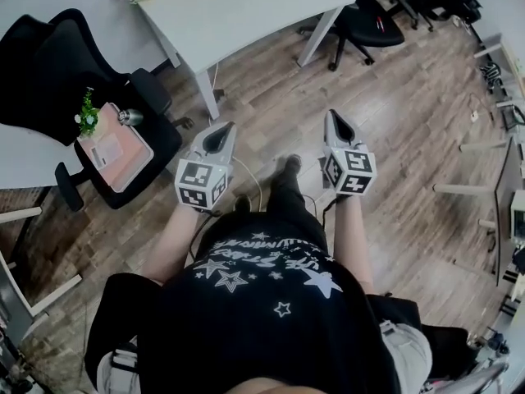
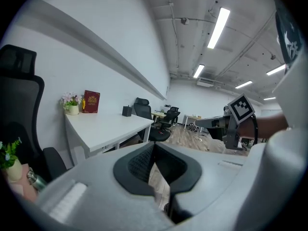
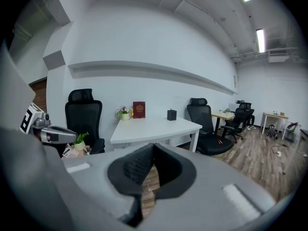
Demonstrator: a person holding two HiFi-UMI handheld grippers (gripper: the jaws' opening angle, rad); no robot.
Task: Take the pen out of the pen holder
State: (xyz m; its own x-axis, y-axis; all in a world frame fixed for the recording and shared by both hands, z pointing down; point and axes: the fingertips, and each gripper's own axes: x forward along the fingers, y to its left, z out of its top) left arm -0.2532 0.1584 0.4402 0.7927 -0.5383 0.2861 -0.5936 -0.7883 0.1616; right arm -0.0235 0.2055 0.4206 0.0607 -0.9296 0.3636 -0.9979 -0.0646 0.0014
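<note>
A small black pen holder [image 3: 172,114] stands at the far side of the white table [image 3: 154,126]; the left gripper view also shows the pen holder [image 2: 126,111]. I cannot make out a pen in it. In the head view, my left gripper [image 1: 220,128] and right gripper [image 1: 336,120] are held side by side over the wooden floor, well short of the table [image 1: 238,6]. The left gripper [image 2: 154,144] and the right gripper [image 3: 154,146] both have their jaws meeting at the tip, with nothing between them.
A black office chair [image 1: 49,64] at the left carries a pink tray [image 1: 115,146] with a small plant. A flower pot [image 3: 123,114] and a red book [image 3: 139,109] stand at the table's back. More black chairs [image 1: 369,23] are beyond the table.
</note>
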